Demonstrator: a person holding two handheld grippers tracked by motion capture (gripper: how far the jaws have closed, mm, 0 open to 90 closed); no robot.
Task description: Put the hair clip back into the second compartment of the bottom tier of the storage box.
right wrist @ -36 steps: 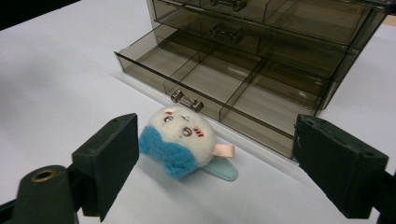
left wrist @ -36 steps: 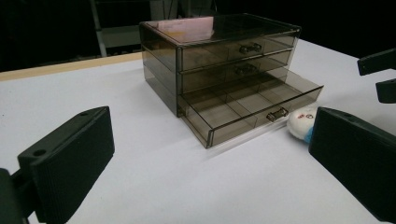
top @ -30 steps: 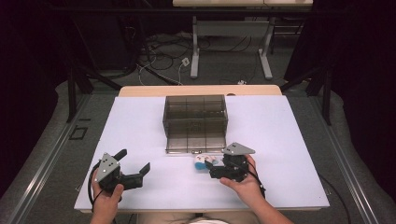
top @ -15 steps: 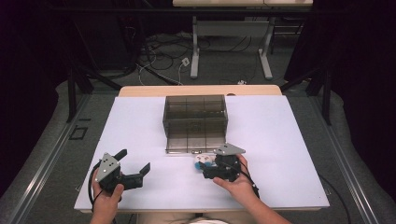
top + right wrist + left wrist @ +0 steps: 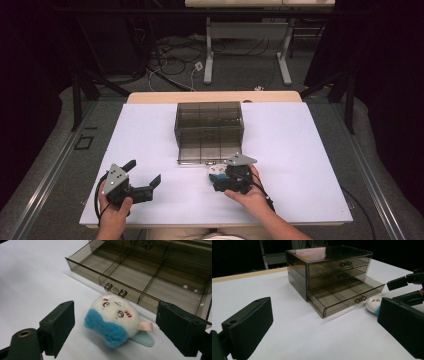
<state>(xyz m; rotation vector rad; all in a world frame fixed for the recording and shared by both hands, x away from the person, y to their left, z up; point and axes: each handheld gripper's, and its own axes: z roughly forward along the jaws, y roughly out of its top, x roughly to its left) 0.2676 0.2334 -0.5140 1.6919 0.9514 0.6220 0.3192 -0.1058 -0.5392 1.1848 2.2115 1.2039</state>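
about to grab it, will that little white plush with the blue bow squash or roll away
The plush toy looks fuzzy and soft, so it will likely squash between the right tool pads. It seems light and may slide on the smooth white table. Its rounded body could roll slightly.

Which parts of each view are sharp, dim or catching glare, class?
High view: white table evenly lit, surroundings dark. Left gripper view: pale glare on top of the drawer unit, near jaws soft. Right gripper view: plush toy crisp, with a soft shadow beside it on the table.
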